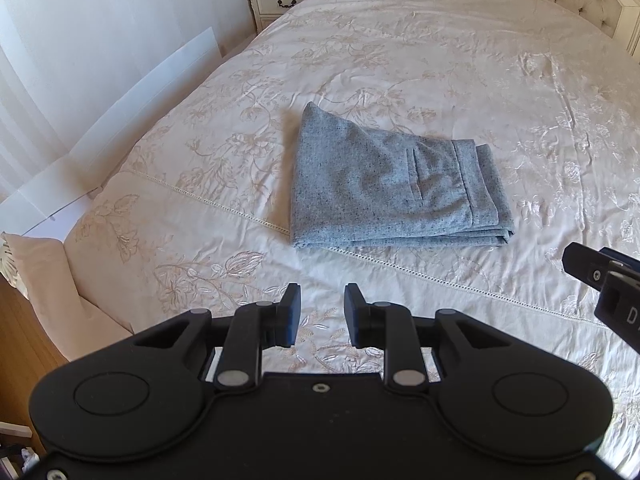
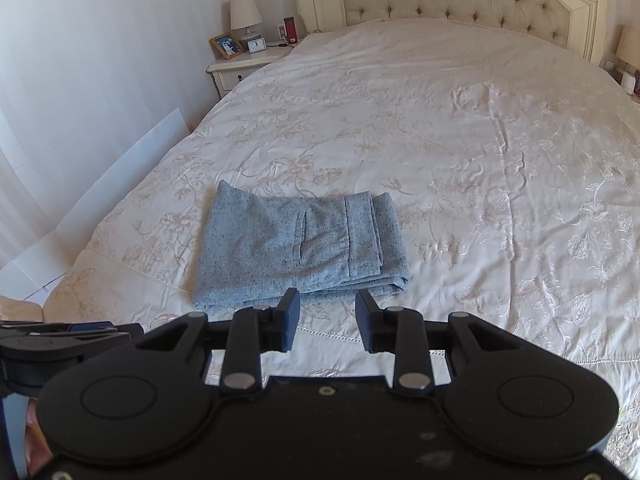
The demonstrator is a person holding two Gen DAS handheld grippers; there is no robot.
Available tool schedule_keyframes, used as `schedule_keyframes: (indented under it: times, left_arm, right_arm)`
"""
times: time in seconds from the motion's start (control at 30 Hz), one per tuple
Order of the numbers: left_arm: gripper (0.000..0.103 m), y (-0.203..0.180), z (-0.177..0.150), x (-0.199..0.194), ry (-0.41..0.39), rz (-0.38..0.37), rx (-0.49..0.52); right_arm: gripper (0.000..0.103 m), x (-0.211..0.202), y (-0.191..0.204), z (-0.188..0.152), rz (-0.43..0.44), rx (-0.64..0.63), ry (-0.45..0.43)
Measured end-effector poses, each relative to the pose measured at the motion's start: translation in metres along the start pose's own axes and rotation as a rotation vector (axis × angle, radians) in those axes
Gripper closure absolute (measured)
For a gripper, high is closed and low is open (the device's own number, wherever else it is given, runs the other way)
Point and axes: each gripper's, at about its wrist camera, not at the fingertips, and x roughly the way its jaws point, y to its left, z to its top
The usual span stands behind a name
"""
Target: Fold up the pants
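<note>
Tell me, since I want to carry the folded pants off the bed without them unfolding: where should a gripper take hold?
Probably grip the folded pants at the thick near edge, coming in low from the foot of the bed. There all layers stack together, while the right end shows loose, stepped edges likely to splay. The right gripper, open and empty, already faces that edge.
</note>
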Motion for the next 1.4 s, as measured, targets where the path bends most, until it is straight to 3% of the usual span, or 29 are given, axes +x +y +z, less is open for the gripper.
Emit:
schedule_keyframes:
  times: [1.4]
  left_arm:
    - [0.068, 0.001, 0.001, 0.007, 0.008, 0.011, 0.038]
  right_arm:
    - [0.070, 0.015, 0.007, 0.003, -0.017, -0.001, 0.039]
